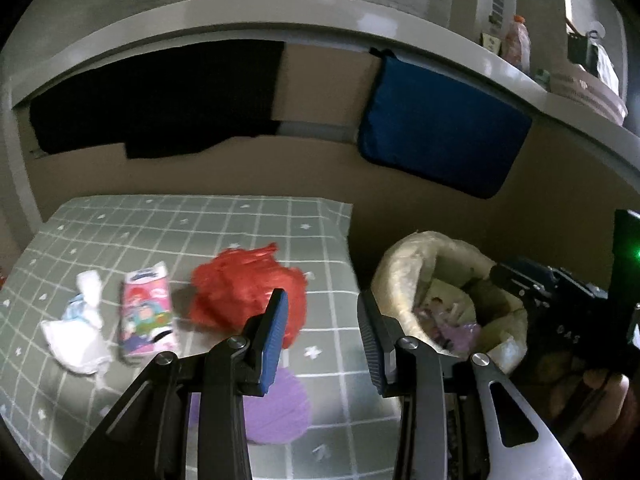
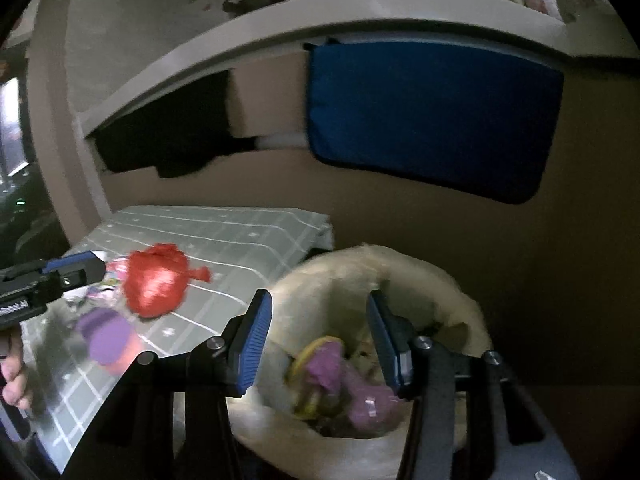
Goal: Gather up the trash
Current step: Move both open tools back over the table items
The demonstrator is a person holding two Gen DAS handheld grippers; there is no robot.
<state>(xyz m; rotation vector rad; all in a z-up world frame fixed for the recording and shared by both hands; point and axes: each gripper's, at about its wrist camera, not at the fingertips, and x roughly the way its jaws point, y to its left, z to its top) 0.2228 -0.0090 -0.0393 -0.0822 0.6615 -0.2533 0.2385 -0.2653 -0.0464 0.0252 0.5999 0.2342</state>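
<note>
Four pieces of trash lie on my checked green tablecloth (image 1: 224, 224): a crumpled red plastic bag (image 1: 240, 284) near its right edge, a pink printed packet (image 1: 146, 316) just left of that, a white crumpled wrapper (image 1: 80, 328) further left toward the left edge, and a purple round piece (image 1: 280, 408) at the near edge, partly hidden behind my left tongs (image 1: 322, 332).

Those left tongs stand open with nothing between the blue pads, hanging over the table's right edge; the red bag shows just behind the left pad (image 1: 276, 340).

Off the right edge of the table sits the cream-coloured bag (image 2: 400, 264) with its rim rolled down (it serves as the bin). Inside it I see purple scraps (image 2: 360, 396) and a yellowish round piece (image 2: 304, 356), blurred.

My right tongs (image 2: 320, 344) are open too, empty, poised right over the mouth of that bag. From the left camera I catch the right tongs' black body at the far right, with a hand (image 1: 608, 396) below it; from the right camera the left tongs come in over the table's left side.

Behind, a blue cushion (image 2: 432, 120) and a black cloth (image 1: 152, 104) hang under a white shelf (image 1: 280, 12).
</note>
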